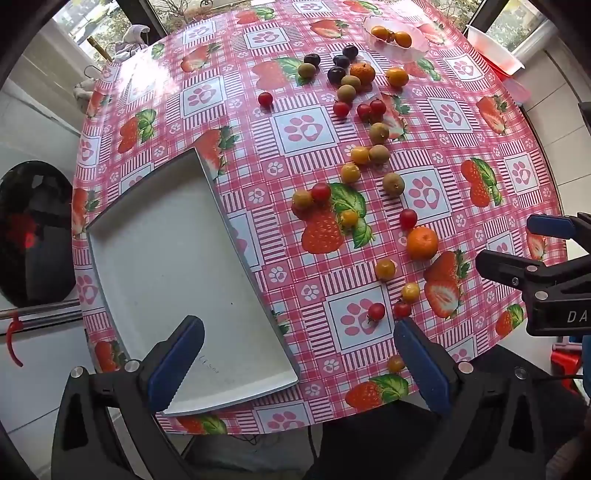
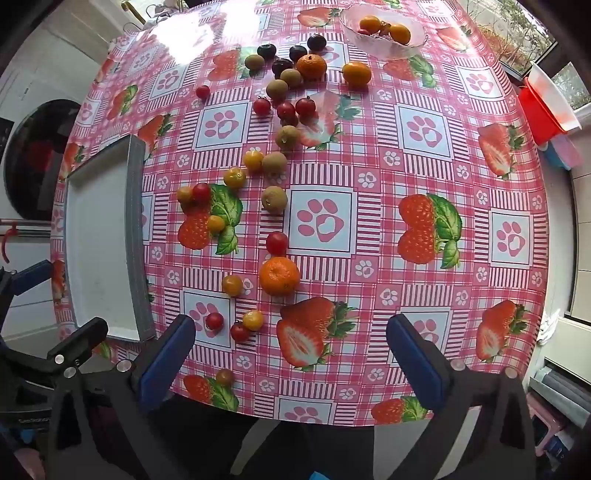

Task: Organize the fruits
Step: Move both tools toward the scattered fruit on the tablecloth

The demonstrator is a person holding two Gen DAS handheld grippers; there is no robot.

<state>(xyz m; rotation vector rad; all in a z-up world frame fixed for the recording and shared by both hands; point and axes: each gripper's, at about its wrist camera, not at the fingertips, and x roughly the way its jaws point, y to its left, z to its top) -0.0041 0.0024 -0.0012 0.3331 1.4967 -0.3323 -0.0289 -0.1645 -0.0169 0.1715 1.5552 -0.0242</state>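
Note:
Several small fruits lie scattered over a round table with a pink strawberry-print cloth (image 1: 436, 122) (image 2: 384, 155): red cherry tomatoes, yellow ones, brown-green kiwi berries, dark plums (image 1: 336, 74) (image 2: 282, 66) and two mandarins. One mandarin (image 1: 422, 242) (image 2: 279, 276) lies near the front. An empty white rectangular tray (image 1: 166, 273) (image 2: 98, 240) sits at the left. A clear glass bowl (image 1: 397, 37) (image 2: 384, 31) at the far side holds a few orange fruits. My left gripper (image 1: 299, 363) hangs open above the tray's near corner. My right gripper (image 2: 291, 360) hangs open over the front edge, holding nothing.
A red and white container (image 1: 495, 55) (image 2: 546, 107) stands beyond the table at the far right. A washing machine's dark door (image 1: 37, 236) (image 2: 40, 158) is at the left. The right gripper's fingers (image 1: 517, 269) show at the right edge of the left wrist view.

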